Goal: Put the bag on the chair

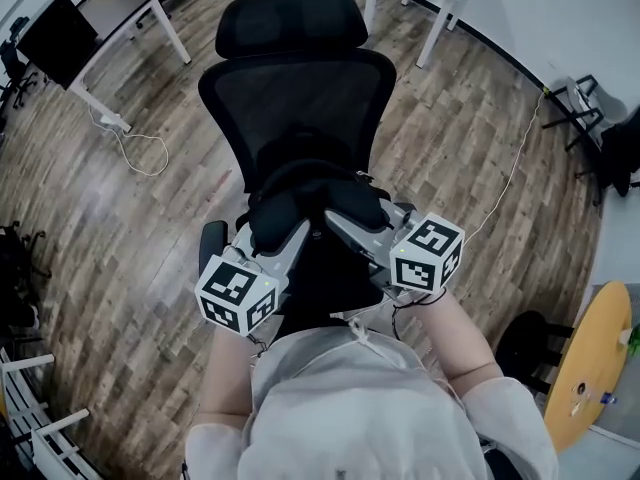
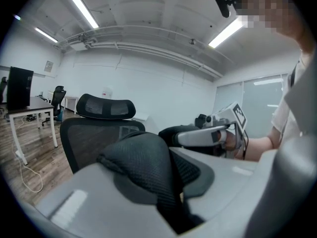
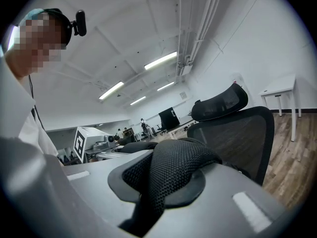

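Observation:
A black bag (image 1: pixel 312 200) hangs over the seat of a black mesh office chair (image 1: pixel 300 93), right in front of its backrest. Both grippers grasp it by padded mesh straps. My left gripper (image 1: pixel 288 245) is shut on the bag's left side; in the left gripper view its jaws (image 2: pixel 163 182) pinch a black mesh strap (image 2: pixel 146 165). My right gripper (image 1: pixel 348 230) is shut on the right side, and in the right gripper view its jaws (image 3: pixel 158 182) squeeze the mesh strap (image 3: pixel 173 170). The seat itself is mostly hidden under the bag and the grippers.
The chair's headrest (image 1: pixel 290 18) points away from me, and an armrest (image 1: pixel 212 240) sticks out at the left. A white desk with a dark monitor (image 1: pixel 55 36) stands far left, a cable (image 1: pixel 142 153) lies on the wood floor, and a yellow round table (image 1: pixel 590 368) is at the right.

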Demonstrator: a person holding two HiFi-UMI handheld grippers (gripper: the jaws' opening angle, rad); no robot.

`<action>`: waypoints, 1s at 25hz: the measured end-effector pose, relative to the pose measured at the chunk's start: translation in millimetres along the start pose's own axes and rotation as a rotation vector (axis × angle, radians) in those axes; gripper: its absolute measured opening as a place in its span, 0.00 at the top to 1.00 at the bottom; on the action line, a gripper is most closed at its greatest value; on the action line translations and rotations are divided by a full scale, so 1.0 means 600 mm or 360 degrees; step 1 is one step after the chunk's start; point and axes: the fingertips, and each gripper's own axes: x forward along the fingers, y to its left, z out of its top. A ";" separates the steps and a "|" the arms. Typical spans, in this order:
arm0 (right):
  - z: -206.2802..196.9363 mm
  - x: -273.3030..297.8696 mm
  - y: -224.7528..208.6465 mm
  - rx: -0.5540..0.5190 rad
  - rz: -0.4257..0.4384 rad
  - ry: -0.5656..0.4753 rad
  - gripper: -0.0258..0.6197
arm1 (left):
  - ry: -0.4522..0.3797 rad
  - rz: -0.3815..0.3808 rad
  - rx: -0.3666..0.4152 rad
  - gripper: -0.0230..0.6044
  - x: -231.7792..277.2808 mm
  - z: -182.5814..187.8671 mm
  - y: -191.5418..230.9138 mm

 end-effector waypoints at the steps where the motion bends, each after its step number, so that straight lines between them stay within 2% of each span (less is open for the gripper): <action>1: 0.001 0.010 -0.008 0.0006 -0.0003 0.0003 0.88 | 0.0005 -0.0003 -0.0005 0.85 0.005 0.001 0.011; 15: -0.025 0.097 -0.110 0.0181 -0.0028 0.0080 0.88 | 0.0159 -0.0054 -0.0111 0.85 0.082 -0.034 0.128; 20: -0.027 0.124 -0.136 0.0179 -0.0035 0.0096 0.88 | 0.0160 -0.0066 -0.0126 0.85 0.099 -0.040 0.160; 25: -0.052 0.146 -0.155 0.0216 -0.0053 0.0130 0.88 | 0.0187 -0.0081 -0.0160 0.85 0.111 -0.071 0.182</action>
